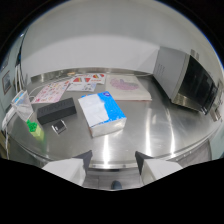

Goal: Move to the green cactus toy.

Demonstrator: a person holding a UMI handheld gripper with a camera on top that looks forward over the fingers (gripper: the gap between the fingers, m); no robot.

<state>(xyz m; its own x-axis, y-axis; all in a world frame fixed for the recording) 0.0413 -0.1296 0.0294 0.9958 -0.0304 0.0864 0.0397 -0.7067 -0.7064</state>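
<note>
Fingers: gripper [114,161] low at the near side, its two fingers [84,159] spread wide with nothing between them, only bare steel in the gap.
Near edge: desk [150,145] rim curves just under the fingertips; the steel ahead of them is open up to the tissue pack.
Tissue pack: blue and white pack [102,114] lies just beyond the fingers, slightly left of their midline, long side running away from the camera.
Clip: small dark clip [58,128] sits left of the pack, apart from it.
Black box: long box [56,110] lies beyond the clip, angled, near the pack's far left corner.
Cactus: green cactus [33,127] stands well left of the fingers, close to the desk's left edge, beside the clip and box.
Bag: clear bag [21,104] sits just beyond the cactus at the left edge.
Open room: wide bare steel right of the pack up to the microwave.
Microwave: microwave [189,80] at the far right.
Far side: picture sheets [86,79] and a pink-patterned board [128,87] lie flat near the wall [100,45].
</note>
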